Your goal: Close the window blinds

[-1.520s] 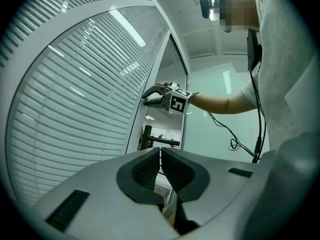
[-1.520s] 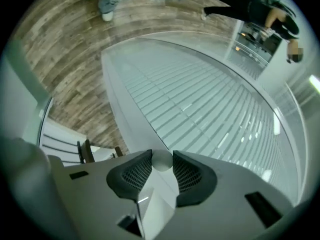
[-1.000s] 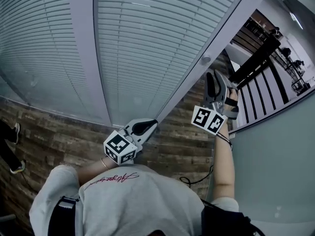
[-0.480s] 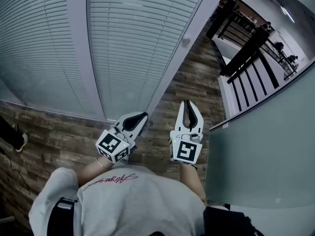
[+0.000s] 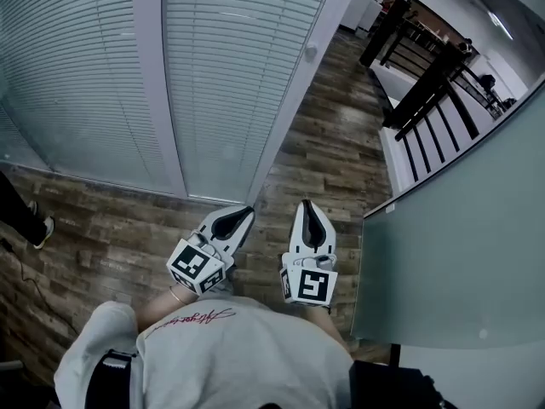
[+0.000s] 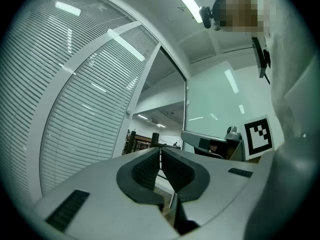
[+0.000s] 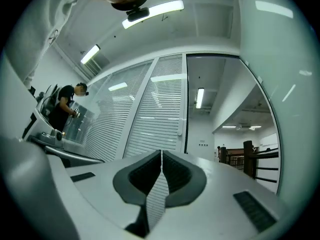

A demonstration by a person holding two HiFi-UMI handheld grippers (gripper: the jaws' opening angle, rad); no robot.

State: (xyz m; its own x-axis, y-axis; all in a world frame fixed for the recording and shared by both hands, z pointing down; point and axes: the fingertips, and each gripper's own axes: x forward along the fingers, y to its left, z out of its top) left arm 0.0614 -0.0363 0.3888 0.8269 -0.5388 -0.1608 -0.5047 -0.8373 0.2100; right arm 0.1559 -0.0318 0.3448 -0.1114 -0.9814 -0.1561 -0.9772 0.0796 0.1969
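blinds (image 5: 230, 75): upper left of head view, slats flat, apparently already closed | left gripper (image 5: 245, 213): lower centre, jaws together, empty | right gripper (image 5: 306, 204): just beside it, jaws have just been closing to a sliver, nothing between | both held low, well apart from blinds, likely because nothing remains to handle

left gripper (image 5: 245, 213): jaws together, empty | right gripper (image 5: 306, 204): jaws just closed, nothing between | both side by side

Blinds (image 5: 230, 66) fwd, railing (image 5: 428, 75) rt
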